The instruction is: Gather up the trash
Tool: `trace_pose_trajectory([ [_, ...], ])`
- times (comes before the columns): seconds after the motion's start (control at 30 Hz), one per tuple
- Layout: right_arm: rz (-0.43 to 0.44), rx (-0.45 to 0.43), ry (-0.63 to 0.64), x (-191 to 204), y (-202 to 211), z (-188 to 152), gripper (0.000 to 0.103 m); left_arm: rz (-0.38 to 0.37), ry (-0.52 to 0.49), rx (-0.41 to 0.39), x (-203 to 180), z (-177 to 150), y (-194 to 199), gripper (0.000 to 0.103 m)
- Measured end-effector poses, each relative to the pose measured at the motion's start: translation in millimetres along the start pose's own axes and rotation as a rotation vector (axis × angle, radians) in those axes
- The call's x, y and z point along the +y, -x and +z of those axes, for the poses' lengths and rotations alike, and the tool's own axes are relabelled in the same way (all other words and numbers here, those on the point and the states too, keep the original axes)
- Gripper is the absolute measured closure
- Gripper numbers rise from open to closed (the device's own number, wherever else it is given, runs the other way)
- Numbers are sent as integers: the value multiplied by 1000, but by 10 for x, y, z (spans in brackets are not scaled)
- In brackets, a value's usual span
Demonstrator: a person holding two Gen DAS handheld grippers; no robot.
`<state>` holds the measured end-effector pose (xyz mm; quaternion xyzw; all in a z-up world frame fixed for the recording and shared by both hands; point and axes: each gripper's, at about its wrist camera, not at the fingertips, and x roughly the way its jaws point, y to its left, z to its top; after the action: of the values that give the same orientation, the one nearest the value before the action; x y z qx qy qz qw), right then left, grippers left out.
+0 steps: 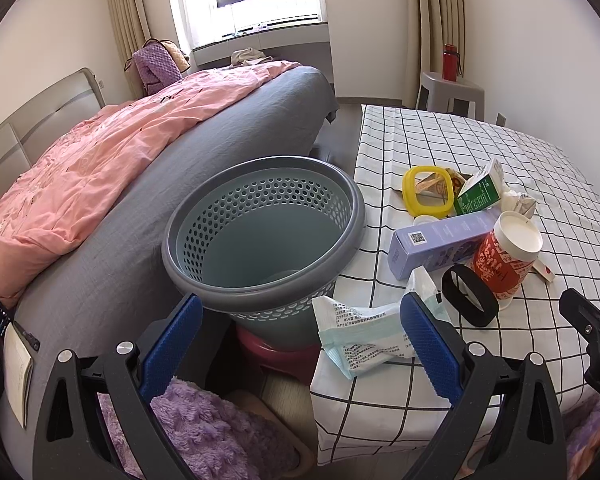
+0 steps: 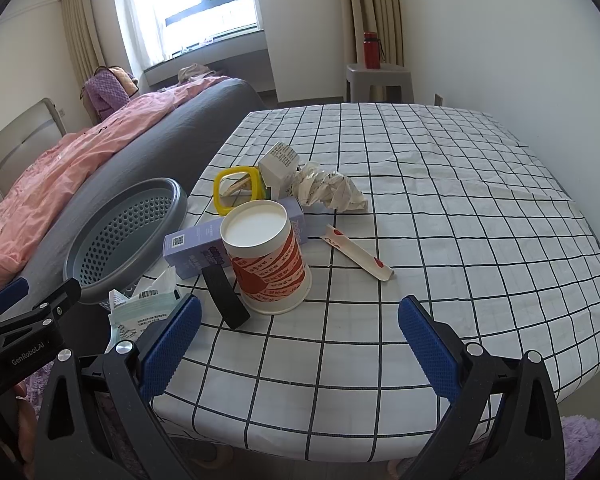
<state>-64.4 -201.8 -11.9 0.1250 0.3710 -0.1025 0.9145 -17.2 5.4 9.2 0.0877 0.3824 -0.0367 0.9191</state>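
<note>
A grey perforated bin (image 1: 260,236) stands between the bed and the checked table (image 1: 480,148); it also shows in the right wrist view (image 2: 128,236). Trash lies on the table: a red-and-white paper cup (image 2: 266,256), a purple box (image 2: 196,244), a black band (image 2: 224,296), a yellow ring lid (image 2: 236,190), crumpled paper (image 2: 332,192), a paper sleeve (image 2: 358,254) and a tissue pack (image 1: 360,332) at the table's near corner. My left gripper (image 1: 300,344) is open and empty, in front of the bin, its right finger by the tissue pack. My right gripper (image 2: 300,344) is open and empty over the table's near edge.
A bed with a pink quilt (image 1: 100,160) and grey sheet lies left of the bin. A grey stool (image 2: 380,80) with a red bottle (image 2: 372,50) stands by the far wall. A purple fluffy slipper (image 1: 204,432) lies on the floor below the left gripper.
</note>
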Motion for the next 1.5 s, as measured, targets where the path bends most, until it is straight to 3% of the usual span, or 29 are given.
trace_pose_trajectory([
  [0.77, 5, 8, -3, 0, -4, -12, 6, 3, 3, 6, -10, -37, -17, 8],
  [1.1, 23, 29, -2, 24, -64, -32, 6, 22, 23, 49, 321, -218, -181, 8],
  [1.2, 24, 38, 8, 53, -86, -49, 6, -13, 13, 73, 389, -275, -258, 8],
  [1.3, 20, 41, 8, 59, -86, -49, 6, -96, -12, 82, 410, -301, -308, 8],
  [1.5, 3, 27, -29, -54, -34, -24, 6, -259, -187, 46, 232, -234, -328, 8],
])
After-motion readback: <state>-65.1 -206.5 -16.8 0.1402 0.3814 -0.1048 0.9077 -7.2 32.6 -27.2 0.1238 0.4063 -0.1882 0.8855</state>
